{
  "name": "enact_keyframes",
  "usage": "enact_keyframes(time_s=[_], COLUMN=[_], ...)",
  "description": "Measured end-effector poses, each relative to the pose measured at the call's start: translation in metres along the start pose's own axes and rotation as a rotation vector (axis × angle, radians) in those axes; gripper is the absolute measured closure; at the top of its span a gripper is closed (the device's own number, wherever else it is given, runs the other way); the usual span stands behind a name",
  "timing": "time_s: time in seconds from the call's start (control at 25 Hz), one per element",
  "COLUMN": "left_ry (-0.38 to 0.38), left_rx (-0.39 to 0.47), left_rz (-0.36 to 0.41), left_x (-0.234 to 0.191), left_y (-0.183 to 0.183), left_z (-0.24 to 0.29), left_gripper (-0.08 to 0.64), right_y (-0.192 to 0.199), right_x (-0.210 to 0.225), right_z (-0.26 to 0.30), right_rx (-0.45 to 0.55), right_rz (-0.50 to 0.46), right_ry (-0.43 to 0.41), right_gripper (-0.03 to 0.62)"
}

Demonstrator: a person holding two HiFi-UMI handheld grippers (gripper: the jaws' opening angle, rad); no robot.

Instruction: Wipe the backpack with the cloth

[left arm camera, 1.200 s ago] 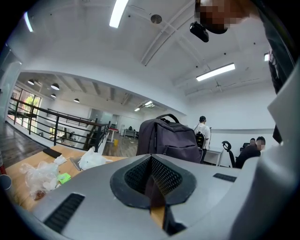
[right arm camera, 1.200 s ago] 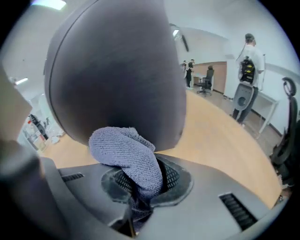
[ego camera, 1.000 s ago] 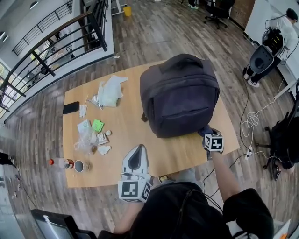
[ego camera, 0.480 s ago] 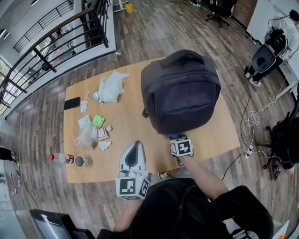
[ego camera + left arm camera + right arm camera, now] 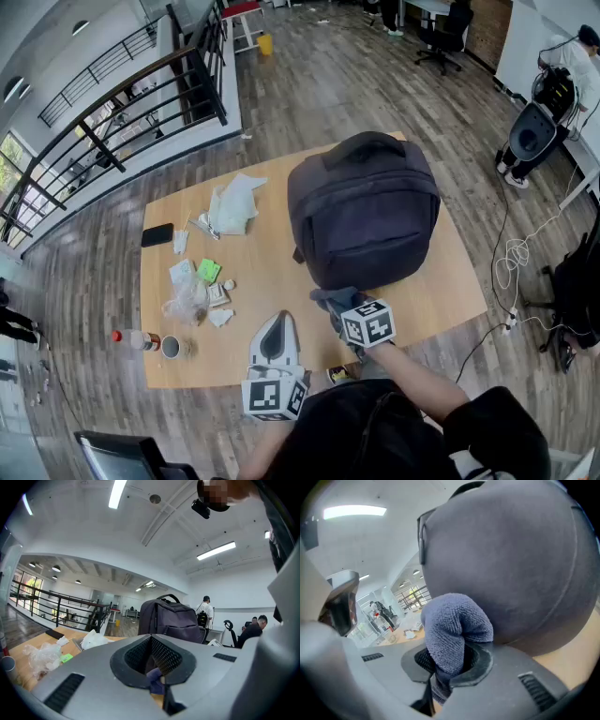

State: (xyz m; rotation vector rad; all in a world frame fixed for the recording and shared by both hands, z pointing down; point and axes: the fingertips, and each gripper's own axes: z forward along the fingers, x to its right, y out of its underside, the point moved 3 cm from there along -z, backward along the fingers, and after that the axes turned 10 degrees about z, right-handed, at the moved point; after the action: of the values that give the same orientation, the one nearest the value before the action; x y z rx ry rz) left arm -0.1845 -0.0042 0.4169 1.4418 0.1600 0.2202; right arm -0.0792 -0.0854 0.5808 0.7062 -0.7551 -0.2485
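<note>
The backpack (image 5: 364, 220) is dark grey with a purple cast, rounded and full. It has a looped carry handle at its top and a curved seam across the front pocket. It stands on the right half of the wooden table (image 5: 262, 281), and the left gripper view shows it upright with the handle up. The right gripper (image 5: 339, 307) is clamped on a blue-grey cloth (image 5: 330, 298), which bulges out of the jaws in a thick fold at the bag's near lower edge. Whether the cloth presses on the fabric cannot be told. The left gripper (image 5: 277, 326) lies over the table's near edge with its jaws closed together. A small bluish patch shows in its notch, too small to identify.

In the right gripper view the bag fills most of the frame and is cut off at the top and right. Its far side and base are hidden in every view. The cloth covers the right jaw tips from above. A white bag (image 5: 234, 204), a phone (image 5: 157, 234) and small packets on the left side of the table are too small to read
</note>
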Motion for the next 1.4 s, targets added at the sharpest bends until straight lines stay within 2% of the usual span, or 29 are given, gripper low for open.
enact_keyframes(time_s=[0.12, 0.32, 0.4, 0.52, 0.76, 0.88, 1.04, 1.16, 1.32, 1.4], left_ry=[0.03, 0.051, 0.054, 0.073, 0.086, 0.085, 0.058, 0.019, -0.05, -0.068], left_rx=[0.01, 0.014, 0.011, -0.002, -0.011, -0.012, -0.003, 0.009, 0.01, 0.008], left_rz=[0.006, 0.012, 0.009, 0.01, 0.03, 0.033, 0.031, 0.032, 0.035, 0.03], left_x=[0.008, 0.014, 0.016, 0.023, 0.027, 0.028, 0.022, 0.014, -0.007, -0.012], left_y=[-0.003, -0.001, 0.002, 0.002, -0.001, 0.0, -0.005, -0.008, -0.007, -0.006], left_z=[0.008, 0.017, 0.019, 0.022, 0.02, 0.022, 0.017, 0.006, -0.013, -0.018], left_gripper=[0.549, 0.549, 0.549, 0.549, 0.549, 0.549, 0.549, 0.549, 0.549, 0.549], right_y=[0.0, -0.007, -0.02, -0.022, 0.011, 0.016, 0.033, 0.04, 0.036, 0.028], right_x=[0.034, 0.131, 0.158, 0.188, 0.234, 0.214, 0.132, 0.072, 0.049, 0.042], right_z=[-0.021, -0.072, -0.094, -0.11, -0.08, -0.073, -0.018, 0.024, 0.04, 0.03], right_rx=[-0.012, 0.012, 0.033, 0.045, -0.087, -0.104, -0.148, -0.135, -0.104, -0.093], right_rz=[-0.003, -0.034, -0.054, -0.025, -0.027, -0.031, -0.029, 0.075, 0.222, 0.24], right_ry=[0.022, 0.208, 0.27, 0.335, 0.442, 0.447, 0.294, 0.166, 0.167, 0.13], right_gripper=[0.541, 0.541, 0.541, 0.541, 0.541, 0.541, 0.541, 0.541, 0.541, 0.541])
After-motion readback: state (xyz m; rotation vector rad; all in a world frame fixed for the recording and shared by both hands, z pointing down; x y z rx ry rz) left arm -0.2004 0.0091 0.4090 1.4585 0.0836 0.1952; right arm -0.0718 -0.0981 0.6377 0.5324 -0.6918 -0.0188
